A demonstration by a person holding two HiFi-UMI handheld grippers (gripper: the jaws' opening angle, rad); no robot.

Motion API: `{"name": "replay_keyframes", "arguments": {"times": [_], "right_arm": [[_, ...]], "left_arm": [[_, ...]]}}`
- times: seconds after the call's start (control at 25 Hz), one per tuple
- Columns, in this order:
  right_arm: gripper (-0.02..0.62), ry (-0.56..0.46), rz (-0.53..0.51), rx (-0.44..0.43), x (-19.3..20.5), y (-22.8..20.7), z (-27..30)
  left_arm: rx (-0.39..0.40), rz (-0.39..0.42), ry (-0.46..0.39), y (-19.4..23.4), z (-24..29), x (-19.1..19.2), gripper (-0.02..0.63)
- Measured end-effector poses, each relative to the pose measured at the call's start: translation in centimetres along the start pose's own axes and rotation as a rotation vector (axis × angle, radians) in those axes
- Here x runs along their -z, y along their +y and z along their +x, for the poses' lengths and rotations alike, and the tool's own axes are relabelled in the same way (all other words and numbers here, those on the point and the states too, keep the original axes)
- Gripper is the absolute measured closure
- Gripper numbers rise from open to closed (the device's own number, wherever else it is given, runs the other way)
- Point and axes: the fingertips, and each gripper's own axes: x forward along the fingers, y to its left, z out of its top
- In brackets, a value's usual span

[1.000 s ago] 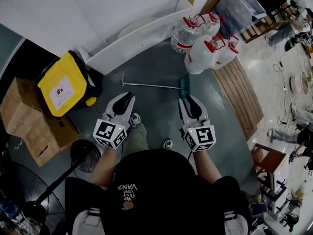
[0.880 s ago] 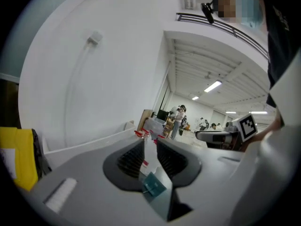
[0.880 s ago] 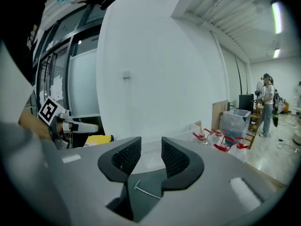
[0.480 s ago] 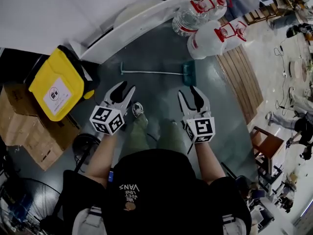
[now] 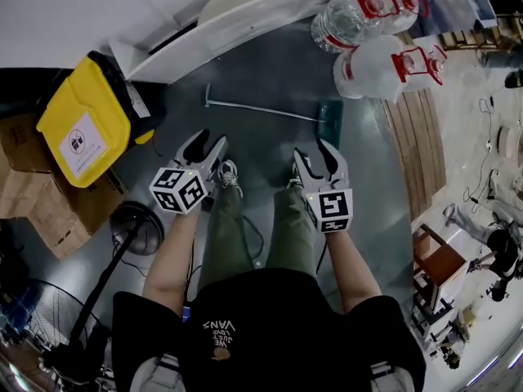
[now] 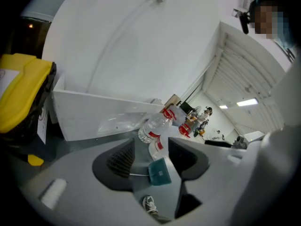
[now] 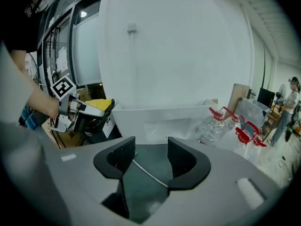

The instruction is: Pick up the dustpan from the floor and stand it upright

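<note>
While the yellow bin sits off at the far left, we've got our left gripper low over the floor, jaws opening with nothing between them. Just beyond both tools the dustpan lies flat on the floor, untouched, its long handle stretching leftward. Our right gripper spreads its jaws wide too, empty, near the teal pan. Water bottles crowd the far right.
</note>
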Motion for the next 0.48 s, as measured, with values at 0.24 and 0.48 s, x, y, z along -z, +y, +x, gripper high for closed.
{"name": "replay_keyframes", "arguments": {"times": [0.24,0.48], "right_arm": [[0.402,0.098,-0.031,-0.060,6.2,-3.8,5.8],[0.402,0.228,-0.072,-0.128,15.0,-6.4,11.6]], "left_arm": [[-0.134,-0.179,-0.046,5.0,4.5,4.1,0.345],[-0.239,-0.344,-0.042,11.1,9.4,11.4,0.330]]}}
